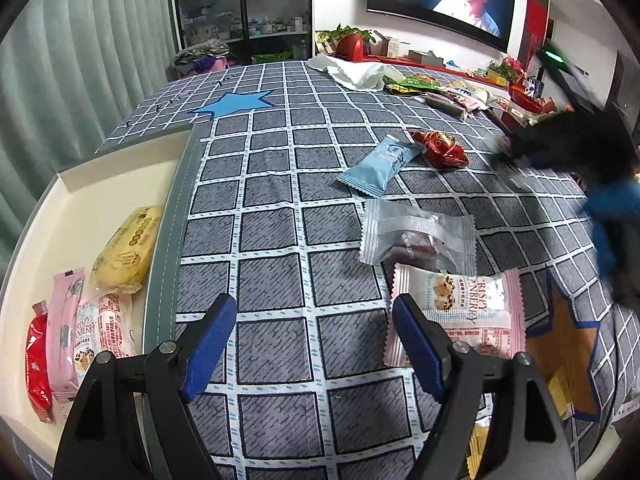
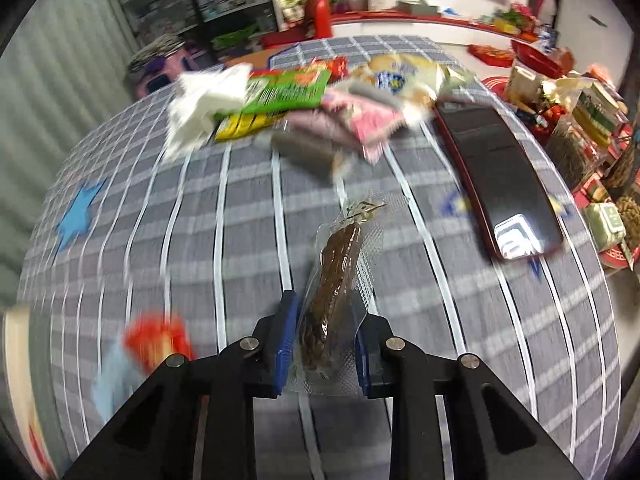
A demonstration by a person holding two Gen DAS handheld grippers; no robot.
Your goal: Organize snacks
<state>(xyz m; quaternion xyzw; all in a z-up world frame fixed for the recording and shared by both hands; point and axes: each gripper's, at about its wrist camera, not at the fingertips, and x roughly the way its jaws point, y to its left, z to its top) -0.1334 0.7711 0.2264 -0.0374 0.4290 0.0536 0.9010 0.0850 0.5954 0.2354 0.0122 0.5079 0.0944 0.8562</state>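
The sausage pack point(image 2: 336, 280) is clamped between the right gripper's point(image 2: 324, 344) pads, its long axis running forward along the fingers. The box point(image 1: 120, 176) lies left of the wide-open, empty left gripper point(image 1: 312, 344), nearer that hand.

tablecloth point(image 1: 280, 240): woven cloth, matt, grey checks with white stitched-looking lines
fingers point(image 1: 208, 344): blue ribbed plastic pads on matt black plastic arms with bare metal rivets
clear wrapper point(image 1: 416, 240): thin glossy transparent film, crimped ends
pink packet point(image 1: 456, 312): printed plastic film, soft sheen
box point(image 1: 104, 184): smooth matt cream card inside
sausage pack point(image 2: 340, 280): clear vacuum film, embossed grid texture, shiny
phone point(image 2: 496, 184): glossy dark glass
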